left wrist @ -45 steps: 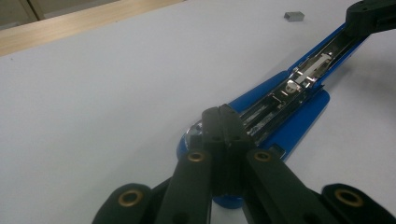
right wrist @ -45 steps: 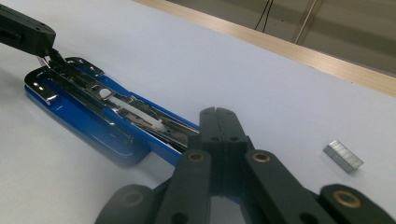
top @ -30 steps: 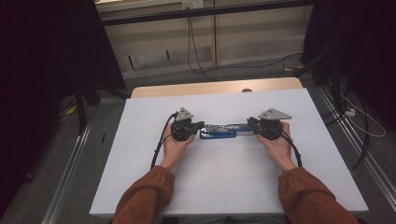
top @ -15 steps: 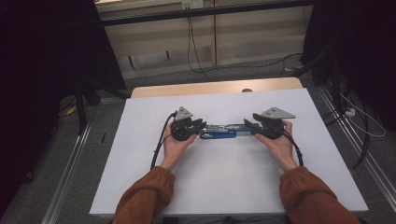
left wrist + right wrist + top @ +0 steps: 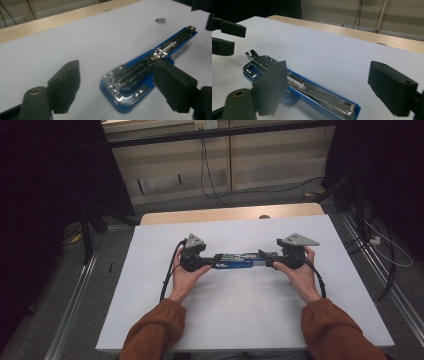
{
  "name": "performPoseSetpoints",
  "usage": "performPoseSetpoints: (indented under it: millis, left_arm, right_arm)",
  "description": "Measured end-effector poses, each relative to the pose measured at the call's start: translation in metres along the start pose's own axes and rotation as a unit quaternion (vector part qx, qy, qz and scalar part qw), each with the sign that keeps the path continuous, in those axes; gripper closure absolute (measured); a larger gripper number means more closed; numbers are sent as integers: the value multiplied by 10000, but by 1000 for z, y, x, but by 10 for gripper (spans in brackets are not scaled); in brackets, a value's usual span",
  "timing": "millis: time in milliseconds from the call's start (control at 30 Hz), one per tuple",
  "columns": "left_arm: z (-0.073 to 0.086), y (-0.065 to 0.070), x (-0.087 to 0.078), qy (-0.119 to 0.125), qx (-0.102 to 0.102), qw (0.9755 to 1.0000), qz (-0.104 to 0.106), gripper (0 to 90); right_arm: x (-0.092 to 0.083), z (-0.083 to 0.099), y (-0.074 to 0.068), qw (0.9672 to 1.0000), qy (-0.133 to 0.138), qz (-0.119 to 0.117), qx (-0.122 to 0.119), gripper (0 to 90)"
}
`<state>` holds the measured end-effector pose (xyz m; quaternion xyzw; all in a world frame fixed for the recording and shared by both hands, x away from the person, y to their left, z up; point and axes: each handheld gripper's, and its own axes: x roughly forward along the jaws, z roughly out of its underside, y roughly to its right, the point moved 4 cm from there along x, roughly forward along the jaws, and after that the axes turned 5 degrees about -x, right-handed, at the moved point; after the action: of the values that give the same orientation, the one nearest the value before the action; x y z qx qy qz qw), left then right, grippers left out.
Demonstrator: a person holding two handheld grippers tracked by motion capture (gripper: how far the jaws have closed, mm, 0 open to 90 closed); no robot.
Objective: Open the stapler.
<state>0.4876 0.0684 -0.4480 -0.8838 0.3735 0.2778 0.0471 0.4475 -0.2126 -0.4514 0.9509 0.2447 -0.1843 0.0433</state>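
A: What lies on the white table (image 5: 150, 285)?

B: A blue stapler (image 5: 234, 262), opened out flat near the middle of the tabletop, its chrome staple channel facing up. It runs across the high view from left to right, straight between the two grippers.

A: Any brand or lettering on it?

B: None that can be read. In the left gripper view the stapler (image 5: 140, 75) shows bare chrome, rivets and a blue base; any marks on the metal are too small to make out. The right gripper view gives the stapler (image 5: 312, 92) from its other end, again with no legible writing.

A: And the left gripper (image 5: 212, 262)?

B: Its jaws have just been opening and now stand released. One pad (image 5: 65, 85) is off to the side over bare table, the other sits in front of the stapler's middle, and neither presses on it. The hinge end lies between them.

A: The right gripper (image 5: 264, 259)?

B: The same: jaws have just been opening, now spread wide, gripping nothing. The stapler's front end lies on the table below them.

A: Anything else on the table?

B: A small grey block (image 5: 160, 20), apparently a strip of staples, well beyond the stapler's far tip.
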Motion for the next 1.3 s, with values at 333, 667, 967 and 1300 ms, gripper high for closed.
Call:
performPoseSetpoints:
  millis: [333, 667, 967, 1300]
  left_arm:
    - [4, 0, -15, 153, 10, 9998, 121, 50]
    - [13, 0, -34, 219, 20, 9998, 29, 52]
    - [26, 0, -59, 416, -107, 9990, -84, 52]
    - [42, 5, -89, 619, -138, 9977, -249, 44]
  right_arm:
    - [-6, -4, 1, 10000, 49, -34, -69, 61]
    - [-14, -4, 7, 9999, 2, -43, -94, 66]
    - [-22, -5, 9, 9999, 15, -95, -68, 62]
    - [-29, -7, 13, 9997, 14, -224, 74, 57]
